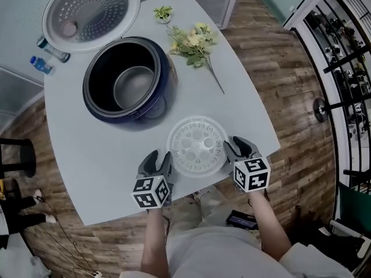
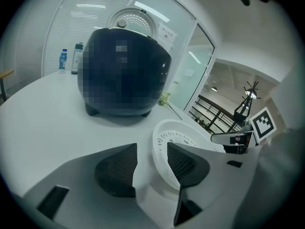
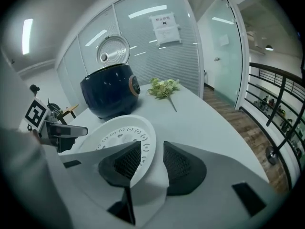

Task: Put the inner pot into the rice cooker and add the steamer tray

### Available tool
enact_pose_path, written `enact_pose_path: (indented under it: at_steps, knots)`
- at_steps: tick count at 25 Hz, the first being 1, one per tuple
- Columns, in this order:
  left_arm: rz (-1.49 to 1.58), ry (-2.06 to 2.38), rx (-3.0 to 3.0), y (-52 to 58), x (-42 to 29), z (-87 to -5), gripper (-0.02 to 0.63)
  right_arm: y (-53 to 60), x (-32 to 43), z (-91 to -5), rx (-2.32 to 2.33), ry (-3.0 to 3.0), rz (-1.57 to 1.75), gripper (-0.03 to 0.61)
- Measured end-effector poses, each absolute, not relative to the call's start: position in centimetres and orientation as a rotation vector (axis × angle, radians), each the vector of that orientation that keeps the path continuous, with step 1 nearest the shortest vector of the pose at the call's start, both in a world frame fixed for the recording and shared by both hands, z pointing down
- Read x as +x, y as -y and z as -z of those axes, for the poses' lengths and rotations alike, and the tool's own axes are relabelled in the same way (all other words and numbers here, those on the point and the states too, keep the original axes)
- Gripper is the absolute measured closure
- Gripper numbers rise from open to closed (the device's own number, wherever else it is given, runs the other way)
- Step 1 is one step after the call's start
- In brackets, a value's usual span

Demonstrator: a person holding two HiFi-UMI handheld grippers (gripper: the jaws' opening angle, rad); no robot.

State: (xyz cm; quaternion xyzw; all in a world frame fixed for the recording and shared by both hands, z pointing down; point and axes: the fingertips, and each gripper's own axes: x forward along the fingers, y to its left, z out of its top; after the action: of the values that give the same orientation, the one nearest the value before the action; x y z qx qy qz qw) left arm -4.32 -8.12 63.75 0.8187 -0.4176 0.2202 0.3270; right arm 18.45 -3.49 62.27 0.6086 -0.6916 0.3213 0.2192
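The pale tabletop carries the dark blue rice cooker, its lid swung open and the inner pot seated inside. At the cooker's 5 o'clock the white steamer tray lies flat. The left hand-held gripper, at the tray's 8 o'clock, and the right hand-held gripper, at its 3 o'clock, each straddle the rim with jaws apart, not clamped

- Above the rice cooker, its mouth was unblocked; the raised lid stood behind.
- Right of the cooker lay flowers; left of it stood bottles.
- In front, the steamer tray lay near; beside that, the table was bare.
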Motion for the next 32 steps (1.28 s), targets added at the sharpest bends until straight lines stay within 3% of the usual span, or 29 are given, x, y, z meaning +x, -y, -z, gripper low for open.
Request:
enact_pose_path:
  at_steps: [8,16,22,32]
  knots:
    - [-0.59,1.09,2.106,7.6,-3.2,-65.6,0.412,3.4,18.3,-64.2,1.663,1.943,-0.968,0.422]
    - [-0.565,1.094,2.096,7.7,-2.8,-65.9,0.441,3.7,17.7,-64.3,1.671,1.986,-1.012,0.48]
    - [-0.565,1.101,2.118,7.5,-2.0,-65.9,0.518,3.7,17.6,-64.5,1.65,2.038,-1.091,0.483]
    - [-0.569,1.11,2.097,7.3,-2.0,-65.9,0.528,3.7,17.7,-64.5,1.656,2.082,-1.205,0.5]
